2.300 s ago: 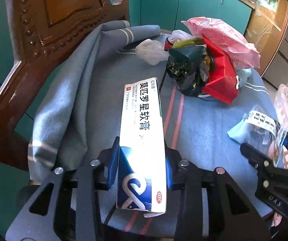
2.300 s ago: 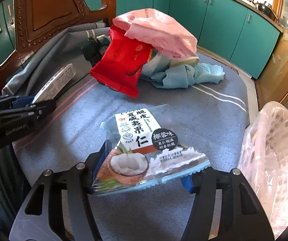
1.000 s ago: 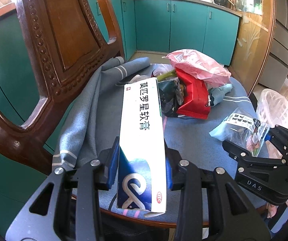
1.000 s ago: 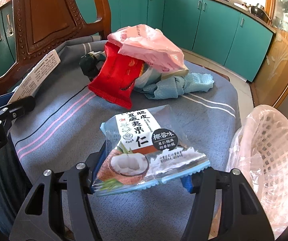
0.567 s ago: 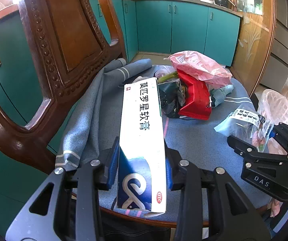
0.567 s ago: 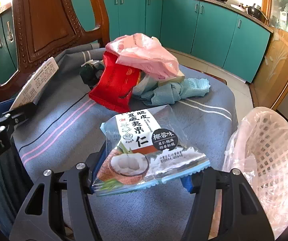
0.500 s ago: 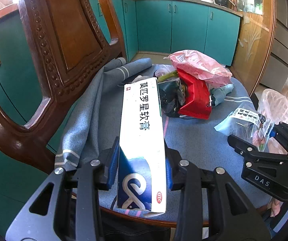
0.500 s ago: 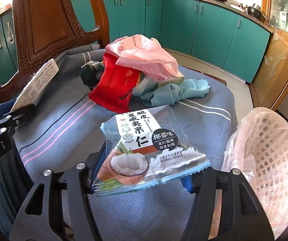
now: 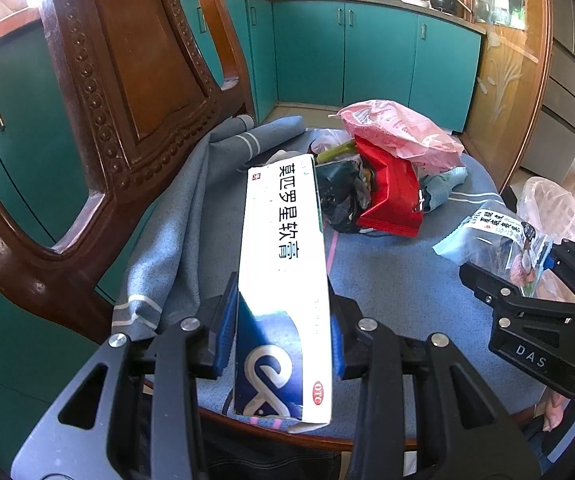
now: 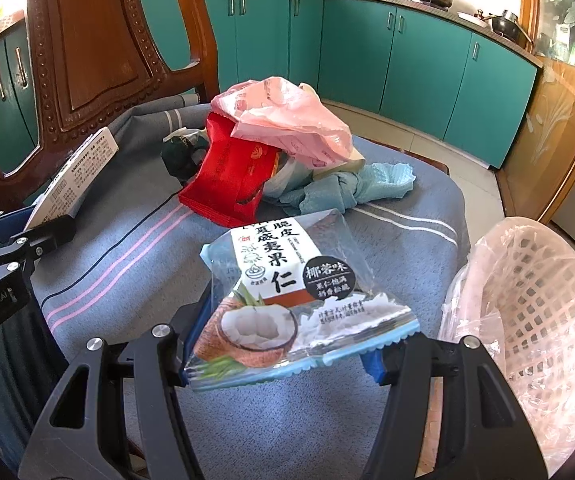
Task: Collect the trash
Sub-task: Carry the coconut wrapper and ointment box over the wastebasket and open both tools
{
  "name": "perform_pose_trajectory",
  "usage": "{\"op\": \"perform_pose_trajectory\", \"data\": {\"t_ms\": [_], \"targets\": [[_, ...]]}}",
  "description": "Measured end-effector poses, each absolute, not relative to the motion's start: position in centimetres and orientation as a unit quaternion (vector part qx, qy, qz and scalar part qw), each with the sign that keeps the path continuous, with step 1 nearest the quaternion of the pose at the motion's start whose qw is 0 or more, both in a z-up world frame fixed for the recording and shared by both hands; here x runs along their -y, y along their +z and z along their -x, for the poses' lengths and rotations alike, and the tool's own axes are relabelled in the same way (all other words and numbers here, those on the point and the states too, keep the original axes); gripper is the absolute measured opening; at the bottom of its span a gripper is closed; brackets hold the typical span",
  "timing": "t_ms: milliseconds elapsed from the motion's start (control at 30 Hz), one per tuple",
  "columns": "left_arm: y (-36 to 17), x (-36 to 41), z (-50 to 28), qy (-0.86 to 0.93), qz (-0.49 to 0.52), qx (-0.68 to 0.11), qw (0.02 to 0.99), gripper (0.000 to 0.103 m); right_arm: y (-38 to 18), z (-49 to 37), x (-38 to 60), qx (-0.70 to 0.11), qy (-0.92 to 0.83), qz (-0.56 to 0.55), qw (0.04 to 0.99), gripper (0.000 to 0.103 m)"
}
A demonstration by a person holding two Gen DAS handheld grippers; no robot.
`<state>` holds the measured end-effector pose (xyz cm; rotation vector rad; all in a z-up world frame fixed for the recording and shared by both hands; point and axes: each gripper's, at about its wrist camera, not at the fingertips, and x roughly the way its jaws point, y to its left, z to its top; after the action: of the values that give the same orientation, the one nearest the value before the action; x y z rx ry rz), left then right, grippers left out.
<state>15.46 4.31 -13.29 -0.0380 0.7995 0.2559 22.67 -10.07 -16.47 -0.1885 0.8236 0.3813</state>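
Left gripper [image 9: 283, 332] clamps a white-blue ointment box [image 9: 281, 264], held above the table's near edge. Right gripper [image 10: 283, 340] pinches a coconut snack packet [image 10: 287, 296] over the grey cloth [image 10: 135, 240], just beside the lined white basket [image 10: 527, 300]. Trash pile [image 10: 271, 160] sits mid-table.

"OTC" on ointment box [image 9: 283, 264], "DAS" on right gripper [image 9: 543, 280]

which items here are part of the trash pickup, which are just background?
Job:
- white-and-blue cardboard medicine box, in left gripper
- clear coconut snack packet, in right gripper
- red foil bag
- pink plastic bag
- bag-lined white plastic basket

Background:
- carved wooden chair
- grey-blue striped tablecloth
- teal kitchen cabinets
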Motion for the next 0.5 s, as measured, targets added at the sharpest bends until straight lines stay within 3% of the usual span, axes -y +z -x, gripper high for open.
{"op": "perform_pose_trajectory", "data": {"t_ms": [267, 500], "targets": [[-12.6, -4.1, -15.0, 0.124, 0.016, -0.381, 0.916, 0.038, -15.7, -22.4, 10.5, -0.386, 0.184, 0.087, 0.900, 0.061], [-9.7, -2.9, -14.2, 0.096, 0.020, -0.352, 0.931, 0.038, -10.8, -21.4, 15.7, -0.321, 0.182, 0.009, 0.929, 0.061]]}}
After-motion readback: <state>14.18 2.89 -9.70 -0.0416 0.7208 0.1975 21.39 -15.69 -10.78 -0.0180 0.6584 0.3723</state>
